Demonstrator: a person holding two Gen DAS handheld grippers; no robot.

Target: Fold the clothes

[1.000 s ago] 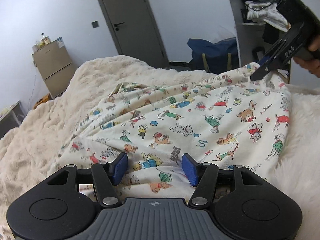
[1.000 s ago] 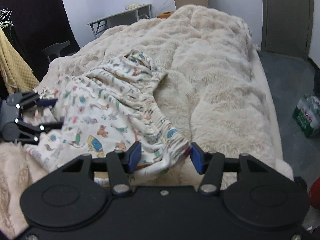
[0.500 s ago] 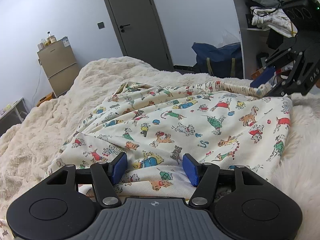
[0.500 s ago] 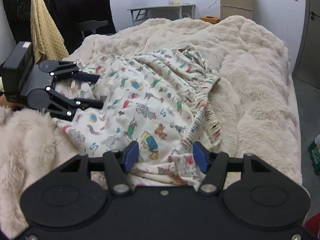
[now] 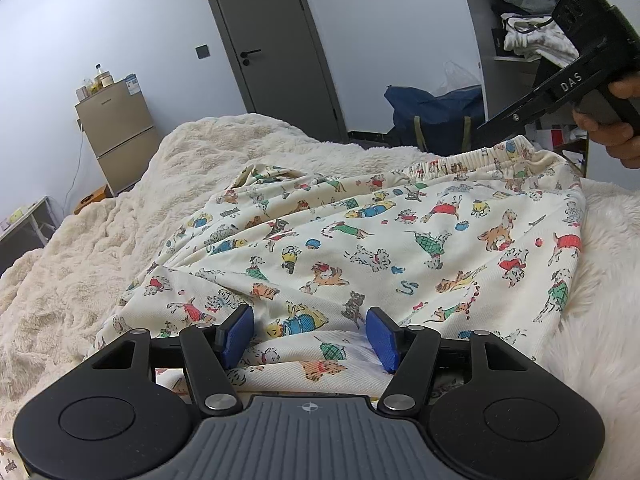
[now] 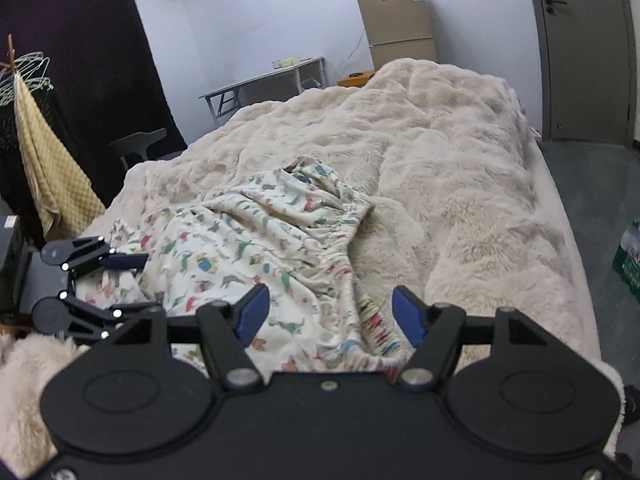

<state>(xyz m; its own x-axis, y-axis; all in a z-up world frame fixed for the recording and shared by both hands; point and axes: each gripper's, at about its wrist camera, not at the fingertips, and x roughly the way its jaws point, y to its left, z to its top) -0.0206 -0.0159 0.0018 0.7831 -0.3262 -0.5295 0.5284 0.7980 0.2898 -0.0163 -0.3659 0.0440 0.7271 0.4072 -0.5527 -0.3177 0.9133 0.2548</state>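
Note:
A cream garment printed with cartoon dogs (image 5: 400, 240) lies spread on the fluffy cream blanket (image 5: 120, 208); it also shows in the right wrist view (image 6: 256, 248). My left gripper (image 5: 310, 334) is open, its blue pads straddling a raised fold at the garment's near hem. My right gripper (image 6: 332, 314) is open over the elastic waistband (image 6: 348, 256) and shows from the side in the left wrist view (image 5: 520, 114), just above the waistband (image 5: 480, 158). The left gripper shows at the left in the right wrist view (image 6: 132, 284).
A grey door (image 5: 276, 48), a small beige fridge (image 5: 120, 140) and a blue bag (image 5: 436, 116) stand beyond the bed. A shelf with clothes (image 5: 532, 36) is at the right. A desk (image 6: 264, 84), a chair (image 6: 140, 148) and a hanging towel (image 6: 44, 168) stand behind the bed.
My right gripper has tilted up and back at the waistband corner, staying open. The left gripper has kept its place at the hem, open.

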